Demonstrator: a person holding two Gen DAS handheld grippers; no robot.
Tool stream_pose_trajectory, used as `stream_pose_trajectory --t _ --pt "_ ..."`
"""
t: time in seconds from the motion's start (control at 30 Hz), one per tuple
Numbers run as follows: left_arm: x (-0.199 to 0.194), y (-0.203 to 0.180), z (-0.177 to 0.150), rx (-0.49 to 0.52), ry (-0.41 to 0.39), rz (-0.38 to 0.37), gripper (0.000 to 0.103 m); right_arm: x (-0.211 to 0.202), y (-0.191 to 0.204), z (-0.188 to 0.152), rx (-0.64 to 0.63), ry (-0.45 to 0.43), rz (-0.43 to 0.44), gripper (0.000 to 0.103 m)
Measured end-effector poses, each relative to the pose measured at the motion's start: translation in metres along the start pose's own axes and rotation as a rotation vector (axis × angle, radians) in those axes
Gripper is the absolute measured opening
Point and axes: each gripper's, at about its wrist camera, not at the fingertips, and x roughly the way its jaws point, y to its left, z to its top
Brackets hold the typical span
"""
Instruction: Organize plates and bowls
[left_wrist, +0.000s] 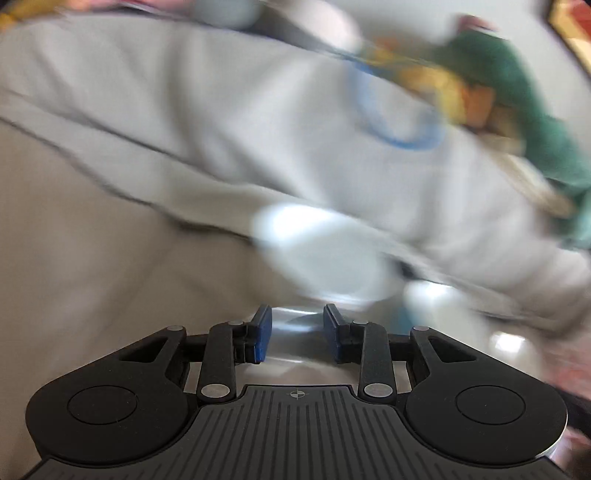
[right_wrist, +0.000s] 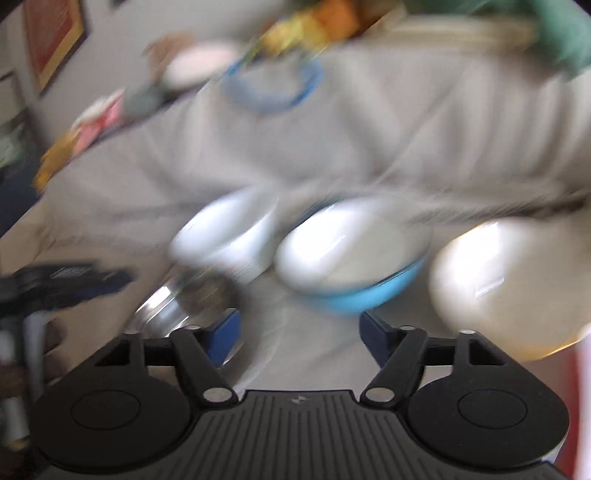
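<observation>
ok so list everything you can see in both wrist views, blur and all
white bowl with a blue outside: one, white inside, centre of the right wrist view, on the cloth
white bowl: one, to its left
cream round plate: one, at the right edge
clear glass vessel: one, by the right gripper's left finger, too blurred to name
blue ring-shaped object: one, far side of the cloth
grey tablecloth: one, creased, covers the table
green fabric: one, far right in the left wrist view
left gripper: black, blue pads, jaws apart, nothing between them
right gripper: black, blue pads, jaws wide, empty
</observation>
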Motion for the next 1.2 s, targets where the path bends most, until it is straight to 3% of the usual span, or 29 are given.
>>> stream_pose_trajectory --t 0.07,0.13,0.23,0.33,0.43,0.47,0.53,0.57,0.67,0.87,0.97,1.2 --pt "0.022 -0.041 -0.006 0.021 0.129 -0.172 0.034 -0.015 -0.043 0.019 0.040 -0.072 -0.135 0.082" --pt "0.050 -0.084 -0.018 0.023 0.251 -0.293 0.034 -0.014 -0.088 0.032 0.088 -0.115 -0.264 0.082" --pt "0.088 -0.142 -0.041 0.073 0.354 -0.341 0.034 0.001 -0.149 0.036 0.202 -0.109 -0.407 0.081" --pt "0.123 -0.180 -0.055 0.128 0.395 -0.249 0.034 0.018 -0.192 0.027 0.336 -0.014 -0.278 0.080" --pt "0.146 -0.198 -0.069 0.170 0.416 -0.141 0.034 0.033 -0.203 0.021 0.374 0.027 -0.264 0.078" --pt "0.152 -0.201 -0.073 0.185 0.420 -0.136 0.034 0.037 -0.203 0.019 0.376 0.037 -0.259 0.076" --pt "0.165 -0.207 -0.076 0.218 0.428 -0.122 0.034 0.039 -0.199 0.014 0.363 0.063 -0.219 0.053" --pt "0.167 -0.207 -0.079 0.225 0.433 -0.121 0.032 0.041 -0.196 0.012 0.355 0.082 -0.188 0.048" --pt "0.173 -0.206 -0.081 0.220 0.440 -0.137 0.026 0.038 -0.187 0.008 0.331 0.091 -0.173 0.048" --pt "0.140 -0.185 -0.078 0.238 0.426 -0.167 0.024 0.024 -0.168 -0.006 0.311 0.108 -0.159 0.049" --pt "0.110 -0.161 -0.079 0.271 0.405 -0.131 0.025 0.016 -0.148 -0.017 0.290 0.134 -0.082 0.049" --pt "0.058 -0.086 -0.099 0.194 0.441 -0.107 0.024 0.001 -0.077 -0.056 0.130 0.181 0.038 0.051"
